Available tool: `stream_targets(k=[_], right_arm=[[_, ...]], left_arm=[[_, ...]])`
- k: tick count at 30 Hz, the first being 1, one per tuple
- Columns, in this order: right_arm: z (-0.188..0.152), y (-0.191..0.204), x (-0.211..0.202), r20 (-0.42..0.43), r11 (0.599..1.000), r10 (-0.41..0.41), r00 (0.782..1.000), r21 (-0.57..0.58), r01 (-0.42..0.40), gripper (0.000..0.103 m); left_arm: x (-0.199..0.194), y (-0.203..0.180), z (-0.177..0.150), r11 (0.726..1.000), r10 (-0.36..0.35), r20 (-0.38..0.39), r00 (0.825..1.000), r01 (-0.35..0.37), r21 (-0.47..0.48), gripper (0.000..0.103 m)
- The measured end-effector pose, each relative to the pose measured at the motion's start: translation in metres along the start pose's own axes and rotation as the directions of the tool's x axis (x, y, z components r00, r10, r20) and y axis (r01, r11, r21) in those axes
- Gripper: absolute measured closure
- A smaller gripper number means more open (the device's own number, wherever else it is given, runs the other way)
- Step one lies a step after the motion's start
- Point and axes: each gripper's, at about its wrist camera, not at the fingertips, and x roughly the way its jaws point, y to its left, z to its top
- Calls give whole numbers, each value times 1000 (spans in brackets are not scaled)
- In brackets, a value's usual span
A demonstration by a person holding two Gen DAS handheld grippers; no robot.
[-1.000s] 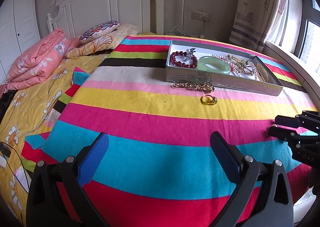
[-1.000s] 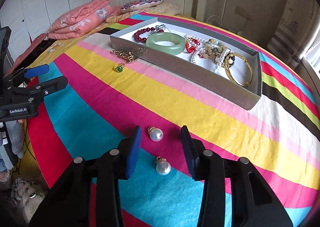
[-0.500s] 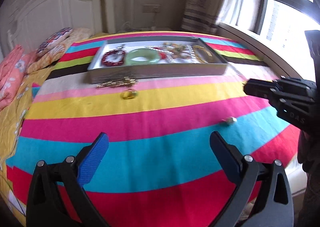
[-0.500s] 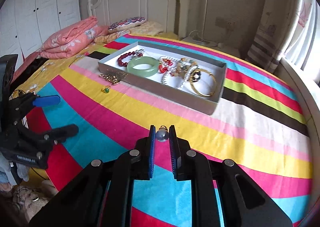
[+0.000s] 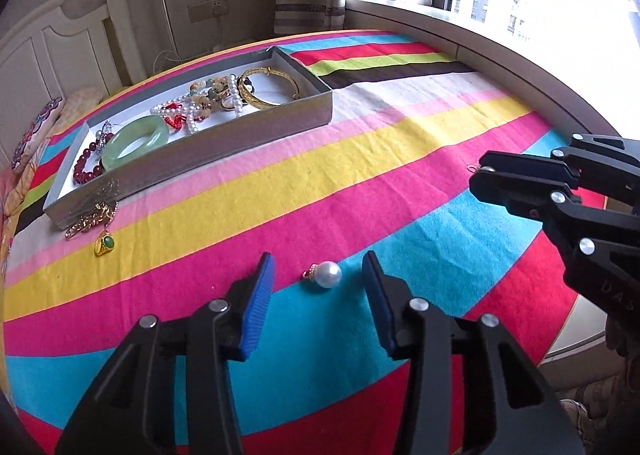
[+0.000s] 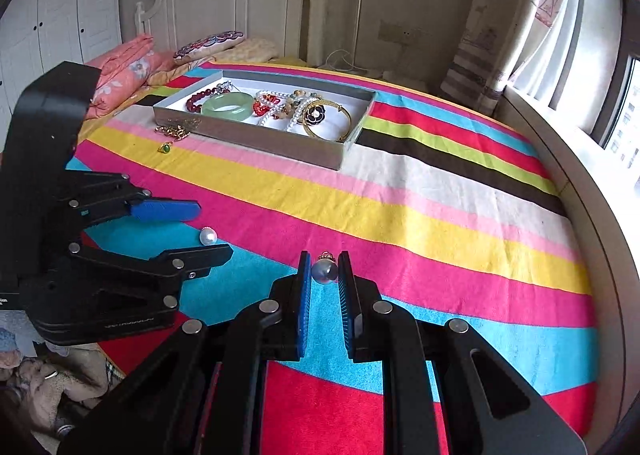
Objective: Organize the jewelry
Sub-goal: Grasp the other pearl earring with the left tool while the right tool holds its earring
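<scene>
1. Pearl earring (image 6: 325,270) sits pinched between the blue pads of the right tongs (image 6: 324,287), lifted clear of the striped bed cover (image 6: 420,215)
2. Second pearl earring (image 5: 326,274) lies on the cover between the left tongs (image 5: 318,295), whose jaws have just been closing yet touch nothing
3. Grey jewelry tray (image 5: 224,135) holds bangles and beads; a green-stone ring (image 5: 105,245) and gold chain (image 5: 90,217) lie just outside it

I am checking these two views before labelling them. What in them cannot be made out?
- Left view: held pearl hidden inside the right gripper; only a hook shows.
- Right view: the pearl between the left gripper pads, contact unclear.
- Both views: tangled beads in the tray, single pieces indistinct.
</scene>
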Motion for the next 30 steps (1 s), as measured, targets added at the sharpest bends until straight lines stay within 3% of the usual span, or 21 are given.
stream_targets(k=[8,18,30], right_arm=[[-4,5,4,-15,1000,12,1000,4,-11,87],[-3,13,4,-24,998,-57,998,-32,56,87],[-4,12,7,-33,998,-66,997,-27,65,87]], left_arm=[[-4,-15,-5,998,5,45,999,-8,63,81],[-4,-15,-9,998,-10,65,998,7,55,84],[-5,-15,-10,999,-20,66,998,16,50,84]])
